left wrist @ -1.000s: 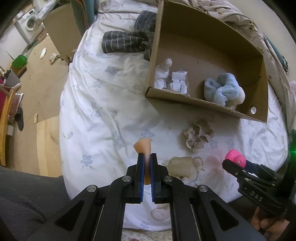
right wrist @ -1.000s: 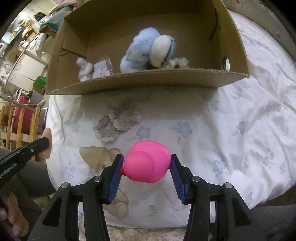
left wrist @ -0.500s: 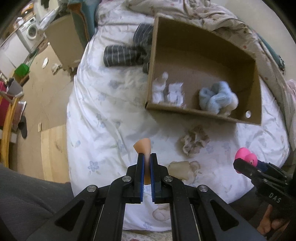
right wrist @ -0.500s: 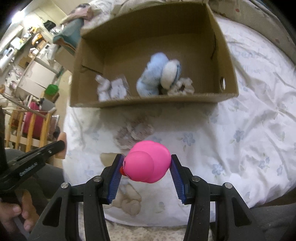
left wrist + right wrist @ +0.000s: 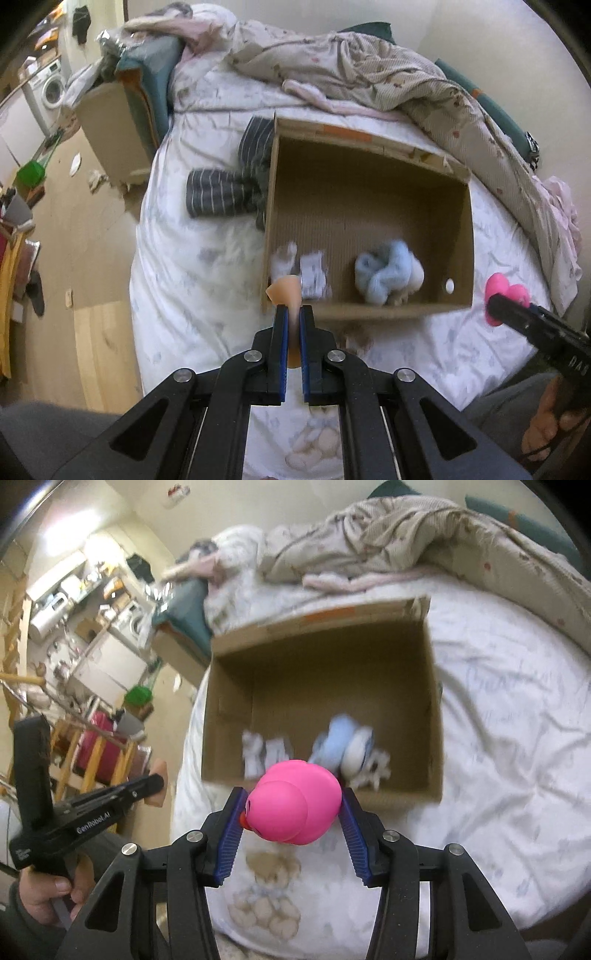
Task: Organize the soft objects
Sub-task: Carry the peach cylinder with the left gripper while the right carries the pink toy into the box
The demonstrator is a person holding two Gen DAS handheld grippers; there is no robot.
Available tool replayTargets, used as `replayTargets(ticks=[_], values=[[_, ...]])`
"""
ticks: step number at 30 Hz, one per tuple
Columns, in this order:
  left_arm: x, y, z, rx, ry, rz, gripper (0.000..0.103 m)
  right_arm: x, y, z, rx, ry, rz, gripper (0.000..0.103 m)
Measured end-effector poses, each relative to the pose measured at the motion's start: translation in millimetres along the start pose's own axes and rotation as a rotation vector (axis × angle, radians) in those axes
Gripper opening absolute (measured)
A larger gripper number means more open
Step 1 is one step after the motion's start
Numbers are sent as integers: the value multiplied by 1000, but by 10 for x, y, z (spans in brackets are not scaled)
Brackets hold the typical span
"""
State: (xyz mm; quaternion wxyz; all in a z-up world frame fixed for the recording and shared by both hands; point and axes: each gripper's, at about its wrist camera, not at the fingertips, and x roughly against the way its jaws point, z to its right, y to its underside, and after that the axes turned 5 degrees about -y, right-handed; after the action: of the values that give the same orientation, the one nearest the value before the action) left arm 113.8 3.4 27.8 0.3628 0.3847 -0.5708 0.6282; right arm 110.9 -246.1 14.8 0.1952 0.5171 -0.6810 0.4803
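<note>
My left gripper [image 5: 291, 314] is shut on a thin peach-coloured soft piece [image 5: 286, 290], held up over the bed in front of the cardboard box's near left corner. My right gripper [image 5: 291, 805] is shut on a pink rubber duck [image 5: 295, 805], also raised before the box [image 5: 325, 657]. The open cardboard box [image 5: 369, 206] lies on the white floral bedsheet. It holds a light blue plush [image 5: 386, 273], a white soft item [image 5: 282, 258] and a small packet [image 5: 313, 275]. The duck [image 5: 504, 295] and right gripper show at the right of the left wrist view.
A striped dark garment [image 5: 225, 195] lies left of the box. A rumpled beige blanket [image 5: 369, 74] is heaped behind it. Bear prints mark the sheet [image 5: 266, 893] near the front edge. The wooden floor with clutter and a washing machine [image 5: 50, 90] lies to the left.
Both grippers have risen with their objects still held, so the bed and box look smaller and farther. The box interior is now seen from higher up.
</note>
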Motion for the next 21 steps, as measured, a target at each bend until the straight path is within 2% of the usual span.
replayTargets(ticks=[7,15,17,21], values=[[-170,-289,74,-26,20,14,5,-105,-316,213,-6,40,39,53],[-641,-336,239,-39,65,-3,6,-487,-255,600,-74,108,6,53],[-725,-309,263,-30,65,-25,6,-549,-263,648,-85,118,-6,53],[-773,-310,357,-72,38,-11,6,-617,-204,683,-79,148,-39,53]])
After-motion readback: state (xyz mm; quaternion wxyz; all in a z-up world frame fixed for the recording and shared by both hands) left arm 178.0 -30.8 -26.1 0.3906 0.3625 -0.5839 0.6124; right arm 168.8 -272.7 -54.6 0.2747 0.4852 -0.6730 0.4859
